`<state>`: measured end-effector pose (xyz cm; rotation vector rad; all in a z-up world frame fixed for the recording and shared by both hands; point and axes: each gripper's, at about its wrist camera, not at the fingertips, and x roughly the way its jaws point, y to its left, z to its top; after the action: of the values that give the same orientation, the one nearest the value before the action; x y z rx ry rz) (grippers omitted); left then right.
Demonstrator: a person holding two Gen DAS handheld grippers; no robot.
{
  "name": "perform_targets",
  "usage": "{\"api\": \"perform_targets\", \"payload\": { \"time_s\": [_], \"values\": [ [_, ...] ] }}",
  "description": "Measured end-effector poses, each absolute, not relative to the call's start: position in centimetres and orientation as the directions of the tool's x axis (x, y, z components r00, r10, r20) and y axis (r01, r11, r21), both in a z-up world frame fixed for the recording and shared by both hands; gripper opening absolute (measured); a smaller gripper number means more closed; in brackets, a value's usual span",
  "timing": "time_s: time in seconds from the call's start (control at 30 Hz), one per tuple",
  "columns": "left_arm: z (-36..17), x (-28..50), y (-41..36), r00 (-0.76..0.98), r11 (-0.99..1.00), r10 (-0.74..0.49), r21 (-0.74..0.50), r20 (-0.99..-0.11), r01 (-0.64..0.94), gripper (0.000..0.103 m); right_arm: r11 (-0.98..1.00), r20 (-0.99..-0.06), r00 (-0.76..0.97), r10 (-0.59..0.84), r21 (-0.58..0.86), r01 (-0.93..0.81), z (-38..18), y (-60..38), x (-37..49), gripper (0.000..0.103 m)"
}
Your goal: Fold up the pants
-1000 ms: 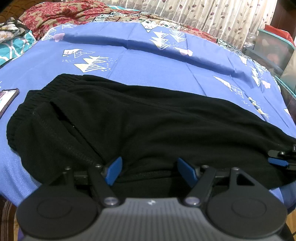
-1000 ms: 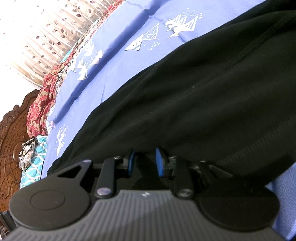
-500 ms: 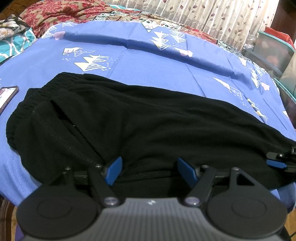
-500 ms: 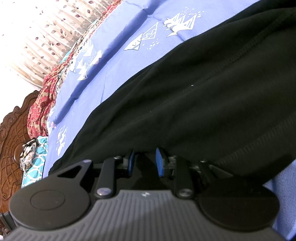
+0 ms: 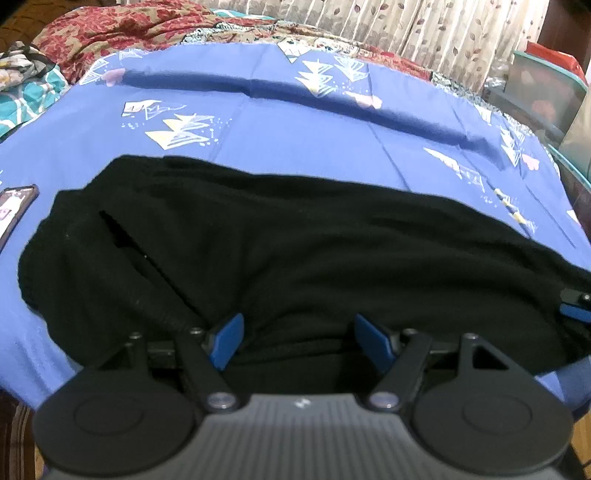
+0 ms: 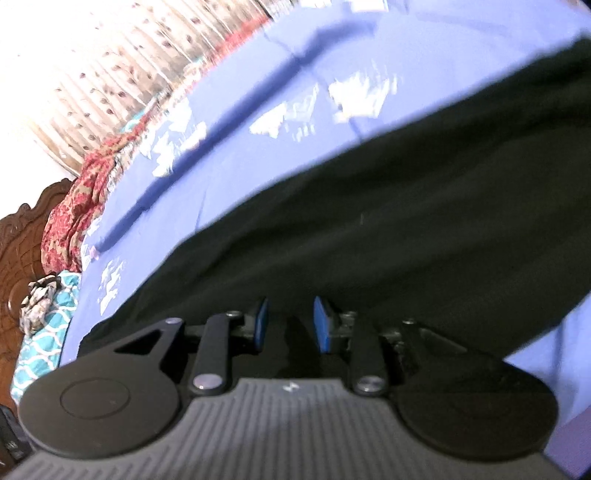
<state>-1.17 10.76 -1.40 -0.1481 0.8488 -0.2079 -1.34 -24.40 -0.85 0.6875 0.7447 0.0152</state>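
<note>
Black pants (image 5: 295, 258) lie folded lengthwise across the blue patterned bedsheet (image 5: 295, 129), waistband at the left. My left gripper (image 5: 299, 332) is open at the pants' near edge, with cloth between and under its blue fingers. My right gripper (image 6: 288, 321) is at the near edge further along the leg, its blue pads a narrow gap apart with black cloth (image 6: 369, 240) lying over them; whether it pinches the cloth is hidden. The right gripper's tip also shows at the right edge of the left wrist view (image 5: 576, 306).
A phone (image 5: 14, 210) lies on the sheet left of the waistband. A red floral blanket (image 5: 122, 33) and teal pillow (image 5: 26, 96) sit at the head end. Curtains (image 5: 424, 26) and plastic bins (image 5: 543, 88) stand beyond the bed. A carved headboard (image 6: 22, 243) is at left.
The left gripper has drawn back slightly, still open. The right gripper has moved and tilted, blurring its view; its pads stay a narrow gap apart.
</note>
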Motion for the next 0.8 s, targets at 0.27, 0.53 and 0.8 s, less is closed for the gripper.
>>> {"api": "perform_targets", "payload": {
  "time_s": [0.27, 0.53, 0.8],
  "values": [
    [0.4, -1.6, 9.5, 0.659, 0.950, -0.300, -0.275, -0.689, 0.145, 0.071, 0.790, -0.582, 0.788, 0.202, 0.572, 0.221, 0.1, -27.0, -3.5, 0.033],
    [-2.3, -0.2, 7.8, 0.598, 0.966, -0.258, -0.225, -0.759, 0.131, 0.072, 0.818, -0.645, 0.742, 0.183, 0.519, 0.249, -1.6, -26.4, -3.7, 0.036],
    [-2.6, -0.4, 7.4, 0.589, 0.962, -0.273, -0.224, -0.760, 0.156, 0.084, 0.808, -0.648, 0.732, 0.211, 0.537, 0.242, -2.8, -25.7, -2.9, 0.055]
  ]
}}
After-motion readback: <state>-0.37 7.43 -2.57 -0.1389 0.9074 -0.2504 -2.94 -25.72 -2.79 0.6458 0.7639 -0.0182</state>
